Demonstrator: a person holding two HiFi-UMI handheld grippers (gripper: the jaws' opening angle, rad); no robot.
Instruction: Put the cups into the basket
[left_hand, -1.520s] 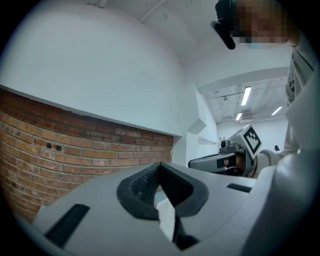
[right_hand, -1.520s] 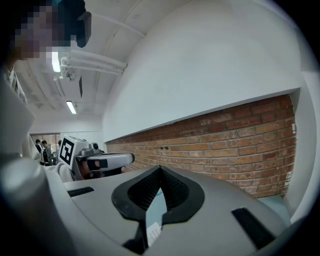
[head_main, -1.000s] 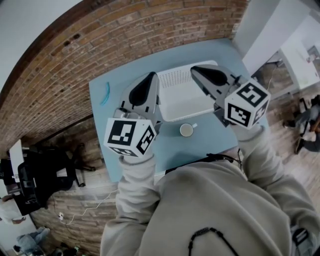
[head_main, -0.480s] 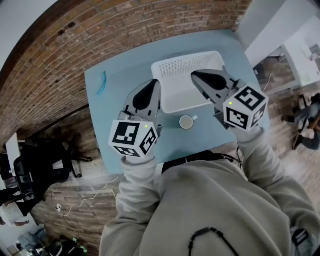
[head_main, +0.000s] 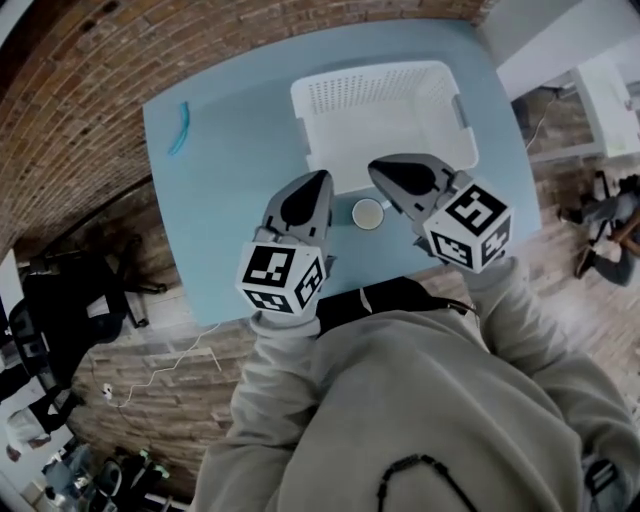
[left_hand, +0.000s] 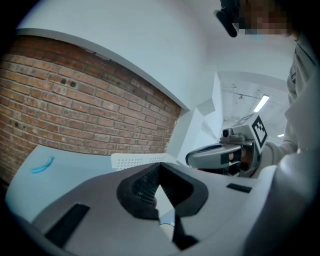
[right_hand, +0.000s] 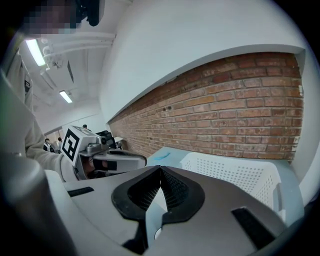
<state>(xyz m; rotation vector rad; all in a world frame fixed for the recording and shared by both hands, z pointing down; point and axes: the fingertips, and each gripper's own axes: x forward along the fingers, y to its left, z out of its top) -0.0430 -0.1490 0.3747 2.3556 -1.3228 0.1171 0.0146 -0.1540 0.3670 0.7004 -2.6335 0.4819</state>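
Cup (head_main: 368, 213) on blue table (head_main: 230, 130), white perforated basket (head_main: 380, 110) at 12 o'clock, left gripper (head_main: 322, 182) at 10 o'clock, right gripper (head_main: 378, 172) at 1 o'clock, both jaws closed, empty.

Grey sweatshirt (head_main: 430, 400); grey left tool (head_main: 322, 178) and right tool (head_main: 375, 168) bear black-and-white marker cubes (head_main: 283, 278)

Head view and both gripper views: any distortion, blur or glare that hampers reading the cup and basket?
Head view: heavy fisheye curves the table edges, but cup and basket are sharp and evenly lit. Left gripper view: dark corners, bright ceiling lamp. Right gripper view: dark corners, basket crisp.
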